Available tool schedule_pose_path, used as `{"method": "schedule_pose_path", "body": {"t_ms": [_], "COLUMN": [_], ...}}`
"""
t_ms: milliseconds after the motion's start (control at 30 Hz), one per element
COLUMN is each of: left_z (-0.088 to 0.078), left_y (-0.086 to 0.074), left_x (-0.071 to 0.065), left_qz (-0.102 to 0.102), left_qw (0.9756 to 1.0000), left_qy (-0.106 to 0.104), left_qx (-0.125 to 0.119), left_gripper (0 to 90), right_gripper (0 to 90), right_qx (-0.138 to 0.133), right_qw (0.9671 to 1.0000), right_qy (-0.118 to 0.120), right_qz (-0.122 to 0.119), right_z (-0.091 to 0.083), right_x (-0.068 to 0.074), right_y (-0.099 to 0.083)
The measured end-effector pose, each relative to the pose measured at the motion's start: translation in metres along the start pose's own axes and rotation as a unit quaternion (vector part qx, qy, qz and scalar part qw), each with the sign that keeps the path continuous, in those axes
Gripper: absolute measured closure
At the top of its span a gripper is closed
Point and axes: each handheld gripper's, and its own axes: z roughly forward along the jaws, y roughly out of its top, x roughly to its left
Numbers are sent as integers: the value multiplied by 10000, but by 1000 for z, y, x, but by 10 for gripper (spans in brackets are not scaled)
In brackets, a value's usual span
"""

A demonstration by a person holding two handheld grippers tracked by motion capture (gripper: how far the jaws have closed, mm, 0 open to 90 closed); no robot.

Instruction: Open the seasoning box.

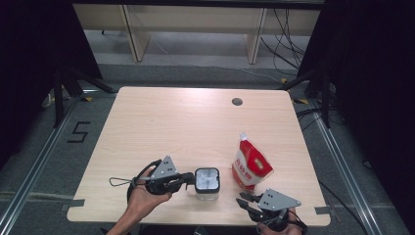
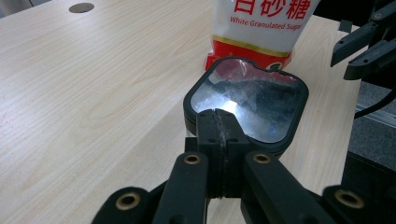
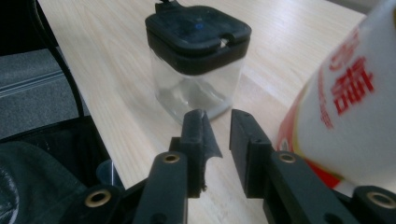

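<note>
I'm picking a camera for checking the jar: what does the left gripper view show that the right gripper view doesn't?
Left gripper view: the left gripper with its jaws shut at the rim of the jar's lid, the lid's shiny top seen from above, the English wording on the sugar bag, and the round hole in the table.

Right gripper view: the jar's clear glass body from the side, and the right gripper with a gap between its jaws, nothing in it.

Both: jar, sugar bag and wooden table.

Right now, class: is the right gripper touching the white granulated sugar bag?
Apart. In the high view, bare table shows between the right gripper and the sugar bag; the right gripper view shows nothing between its jaws.
</note>
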Motion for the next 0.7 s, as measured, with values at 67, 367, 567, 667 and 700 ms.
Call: {"method": "schedule_pose_path", "body": {"t_ms": [67, 367, 567, 667, 700], "left_z": [0, 1, 0, 1, 1], "left_y": [0, -1, -2, -2, -2], "left_x": [0, 0, 0, 0, 0], "left_qz": [2, -35, -89, -112, -144], "left_qw": [10000, 10000, 9999, 9998, 9998], "left_qy": [-1, -6, 4, -2, -15], "left_qx": [-2, -90, -74, -133, -128], "left_gripper": [889, 890, 891, 891, 891], "right_gripper": [783, 855, 874, 886, 891], "right_qx": [-49, 39, 71, 46, 58], "right_qw": [10000, 9998, 9996, 9995, 9995], "right_qy": [-36, 72, 47, 78, 53], "right_qz": [-64, -197, -277, -317, -313], "right_z": [3, 23, 32, 35, 35], "right_x": [2, 6, 7, 6, 6], "right_y": [4, 14, 20, 21, 22]}}
